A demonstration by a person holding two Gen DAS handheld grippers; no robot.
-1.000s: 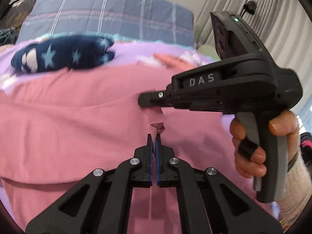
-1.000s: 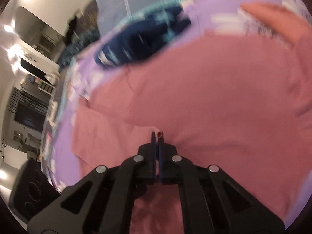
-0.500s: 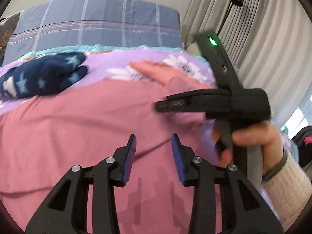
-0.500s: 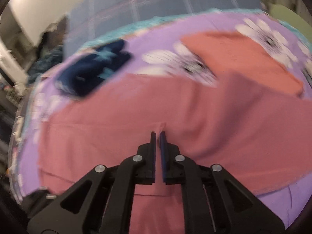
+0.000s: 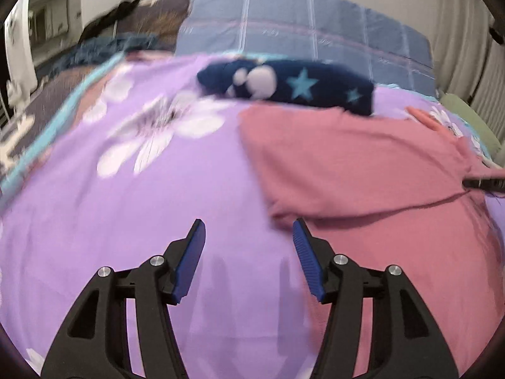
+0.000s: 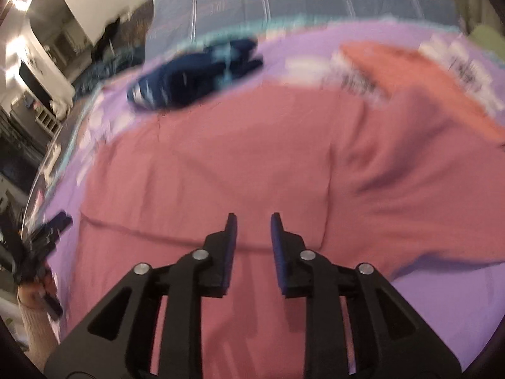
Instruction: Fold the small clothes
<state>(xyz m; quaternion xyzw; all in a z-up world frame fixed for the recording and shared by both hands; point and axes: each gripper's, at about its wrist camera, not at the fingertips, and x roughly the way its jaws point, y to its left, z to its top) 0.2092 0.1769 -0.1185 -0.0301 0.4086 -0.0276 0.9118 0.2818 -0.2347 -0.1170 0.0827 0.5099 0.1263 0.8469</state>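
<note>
A pink garment lies folded over on the purple flowered bedspread; it fills the right wrist view. My left gripper is open and empty, over bare bedspread just left of the garment's near left corner. My right gripper is open and empty above the middle of the garment. The right gripper's tip shows at the right edge of the left wrist view. The left gripper shows at the left edge of the right wrist view.
A navy garment with stars lies behind the pink one, also in the right wrist view. An orange cloth lies at the back right. A blue plaid pillow stands at the head. Curtains hang at the right.
Both grippers have let go of the pink garment and opened. My left gripper has swung left, off the garment and over the bedspread. The right gripper has pulled back.
</note>
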